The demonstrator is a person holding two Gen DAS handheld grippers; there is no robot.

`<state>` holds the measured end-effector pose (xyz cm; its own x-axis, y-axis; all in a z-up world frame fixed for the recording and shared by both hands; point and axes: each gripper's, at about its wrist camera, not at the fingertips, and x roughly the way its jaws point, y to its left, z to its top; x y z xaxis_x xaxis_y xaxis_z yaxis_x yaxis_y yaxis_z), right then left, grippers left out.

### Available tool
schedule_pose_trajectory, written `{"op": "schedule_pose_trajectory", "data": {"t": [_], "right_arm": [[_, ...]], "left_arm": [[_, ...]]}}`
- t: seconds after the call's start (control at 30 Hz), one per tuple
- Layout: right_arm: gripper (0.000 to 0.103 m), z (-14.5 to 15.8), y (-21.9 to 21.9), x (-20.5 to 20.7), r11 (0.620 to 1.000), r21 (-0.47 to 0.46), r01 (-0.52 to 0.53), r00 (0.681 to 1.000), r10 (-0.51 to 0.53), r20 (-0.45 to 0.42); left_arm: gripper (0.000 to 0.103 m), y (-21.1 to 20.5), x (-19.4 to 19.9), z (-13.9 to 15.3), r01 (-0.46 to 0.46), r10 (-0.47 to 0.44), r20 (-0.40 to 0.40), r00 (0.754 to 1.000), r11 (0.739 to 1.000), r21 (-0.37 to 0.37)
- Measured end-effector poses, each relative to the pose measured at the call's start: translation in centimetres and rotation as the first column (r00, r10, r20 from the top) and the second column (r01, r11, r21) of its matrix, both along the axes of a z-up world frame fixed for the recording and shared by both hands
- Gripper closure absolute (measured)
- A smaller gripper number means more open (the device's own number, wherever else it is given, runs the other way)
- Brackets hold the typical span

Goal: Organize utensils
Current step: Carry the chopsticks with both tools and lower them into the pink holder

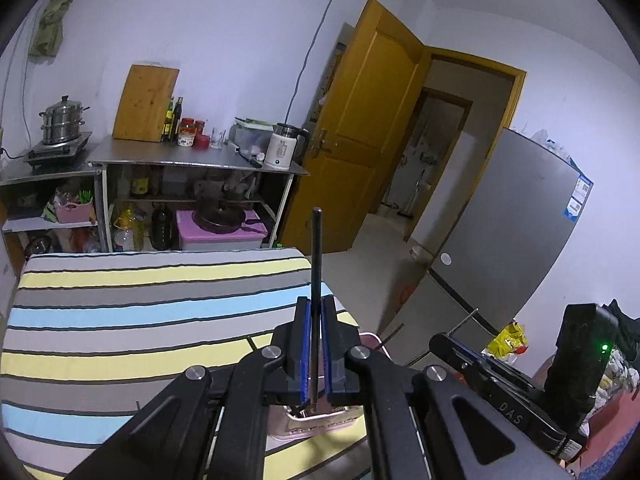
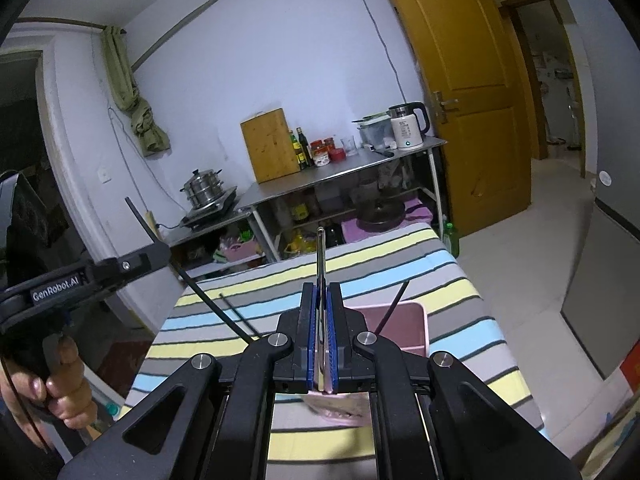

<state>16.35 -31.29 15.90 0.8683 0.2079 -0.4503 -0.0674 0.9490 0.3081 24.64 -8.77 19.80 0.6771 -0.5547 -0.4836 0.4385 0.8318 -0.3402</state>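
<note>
In the left wrist view my left gripper [image 1: 315, 308] is shut on a black chopstick [image 1: 316, 252] that stands up between the blue pads. In the right wrist view my right gripper [image 2: 321, 292] is shut on a thin silver utensil handle [image 2: 321, 252], also pointing up. Below both grippers a pink basket [image 2: 412, 320] sits on the striped table [image 2: 452, 268]; a dark chopstick [image 2: 394, 306] leans in it. The left gripper [image 2: 158, 254] shows at the left of the right wrist view with its black chopstick [image 2: 208, 300]. The right gripper [image 1: 442, 342] shows at the right of the left wrist view.
Beyond the table stands a steel shelf unit [image 1: 192, 158] with a cutting board [image 1: 146, 102], bottles, jars and a kettle [image 1: 284, 146]. A steamer pot [image 1: 62, 124] sits on a stove to the left. A yellow door [image 1: 368, 120] and a grey fridge [image 1: 516, 236] are on the right.
</note>
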Motion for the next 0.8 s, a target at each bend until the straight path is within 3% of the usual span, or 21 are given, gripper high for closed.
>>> {"op": "schedule_pose_trajectory", "data": {"t": [0.37,0.8], "right_arm": [[0.098,-4.5,-0.4,2.5,1.0,0.003,0.012,0.996,-0.012,-0.092],[0.098,-7.9,0.0,3.8,1.0,0.003,0.004,0.983,-0.003,-0.183]], "left_arm": [[0.098,-1.8,2.6,-5.4,0.016,-0.014,-0.074,0.997,0.999,0.028],[0.098,-2.4,3.1,-9.1,0.031,-0.022,-0.128,0.991,0.997,0.065]]}}
